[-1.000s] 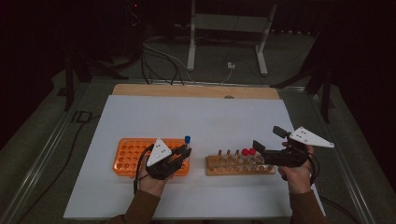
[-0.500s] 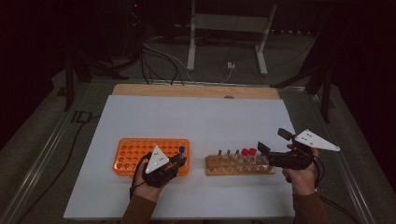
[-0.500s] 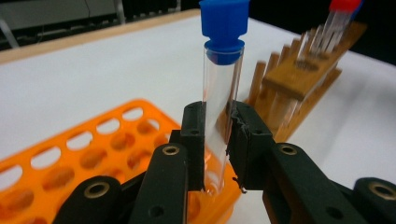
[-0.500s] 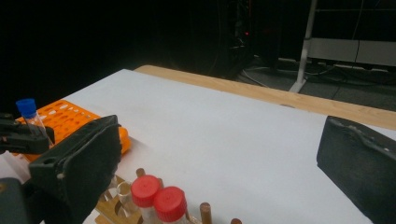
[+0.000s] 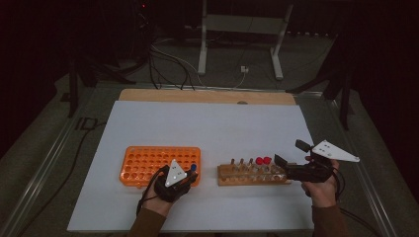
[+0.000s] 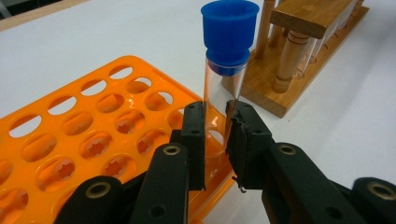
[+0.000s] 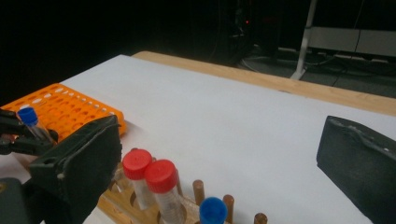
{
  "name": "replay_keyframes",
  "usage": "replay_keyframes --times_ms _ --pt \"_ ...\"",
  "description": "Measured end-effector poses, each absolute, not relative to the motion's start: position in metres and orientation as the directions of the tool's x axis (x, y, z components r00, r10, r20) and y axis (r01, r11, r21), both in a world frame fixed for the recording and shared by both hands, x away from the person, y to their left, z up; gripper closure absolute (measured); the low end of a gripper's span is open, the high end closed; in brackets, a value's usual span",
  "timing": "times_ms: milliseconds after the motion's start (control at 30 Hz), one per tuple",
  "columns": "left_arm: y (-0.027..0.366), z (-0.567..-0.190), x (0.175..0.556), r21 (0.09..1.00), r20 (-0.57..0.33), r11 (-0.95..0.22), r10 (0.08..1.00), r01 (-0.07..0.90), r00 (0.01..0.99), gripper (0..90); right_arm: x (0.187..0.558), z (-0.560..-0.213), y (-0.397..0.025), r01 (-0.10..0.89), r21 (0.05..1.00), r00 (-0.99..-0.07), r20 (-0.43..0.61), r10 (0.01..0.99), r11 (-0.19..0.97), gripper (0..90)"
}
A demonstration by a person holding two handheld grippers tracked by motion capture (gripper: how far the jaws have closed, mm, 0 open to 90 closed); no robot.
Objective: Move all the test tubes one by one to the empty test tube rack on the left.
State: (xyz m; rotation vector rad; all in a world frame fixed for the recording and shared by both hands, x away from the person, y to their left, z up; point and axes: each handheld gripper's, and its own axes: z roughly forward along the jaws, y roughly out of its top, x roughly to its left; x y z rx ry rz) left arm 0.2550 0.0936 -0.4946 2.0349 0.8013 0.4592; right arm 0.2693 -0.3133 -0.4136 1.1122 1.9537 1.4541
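1. The blue-capped tube (image 6: 223,88) stands nearly upright, its long axis vertical with the cap on top, leaning only slightly. Its lower end sits in a corner hole of the orange rack (image 6: 84,140), on the side nearest the wooden rack (image 6: 299,51).
2. The tube is a clear, smooth, round-walled cylinder; its blue cap is matte plastic, wider than the tube, with a stepped collar.
3. The left tool (image 6: 215,135) is clamped on the tube's clear wall below the cap, one black jaw on each side.
4. The orange rack is glossy moulded plastic, a flat grid of round holes with toothed rims inside. It lies on the white desk (image 5: 212,128).
5. The wooden rack, just beside it, is varnished wood with turned posts; it holds two red-capped tubes (image 7: 149,179) and another blue-capped one (image 7: 212,210).
6. The right tool (image 7: 219,158) hovers at that rack's end with its padded jaws wide apart, holding nothing.
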Motion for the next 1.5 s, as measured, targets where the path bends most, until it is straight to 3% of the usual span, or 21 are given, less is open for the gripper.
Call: replay_keyframes --times_ms 233,300,400,433,900,1200,1500 --pt "0.096 -0.495 0.256 0.837 0.000 -0.394 0.695 0.380 0.719 77.0 0.269 -0.417 -0.316 0.361 0.924 -0.582 0.115 0.805 0.129 6.6" --pt "0.096 -0.495 0.256 0.842 -0.008 -0.383 0.694 0.379 0.720 72.4 0.269 -0.420 -0.317 0.373 0.917 -0.589 0.115 0.800 0.142 10.8" --pt "0.100 -0.491 0.255 0.863 -0.041 -0.339 0.693 0.375 0.720 61.9 0.271 -0.427 -0.319 0.396 0.901 -0.604 0.113 0.789 0.174 22.5" --pt "0.101 -0.489 0.255 0.868 -0.049 -0.327 0.690 0.372 0.722 61.9 0.271 -0.427 -0.319 0.396 0.901 -0.604 0.113 0.789 0.174 22.5" --pt "0.126 -0.470 0.254 0.930 -0.174 -0.126 0.676 0.345 0.716 36.4 0.270 -0.453 -0.316 0.430 0.852 -0.654 0.066 0.753 0.299 72.4" --pt "0.135 -0.466 0.255 0.937 -0.183 -0.087 0.702 0.338 0.688 32.1 0.270 -0.459 -0.309 0.419 0.847 -0.655 0.033 0.755 0.326 76.1" --pt "0.134 -0.466 0.257 0.937 -0.182 -0.080 0.722 0.341 0.668 20.8 0.269 -0.456 -0.308 0.414 0.853 -0.653 0.034 0.757 0.319 76.9"
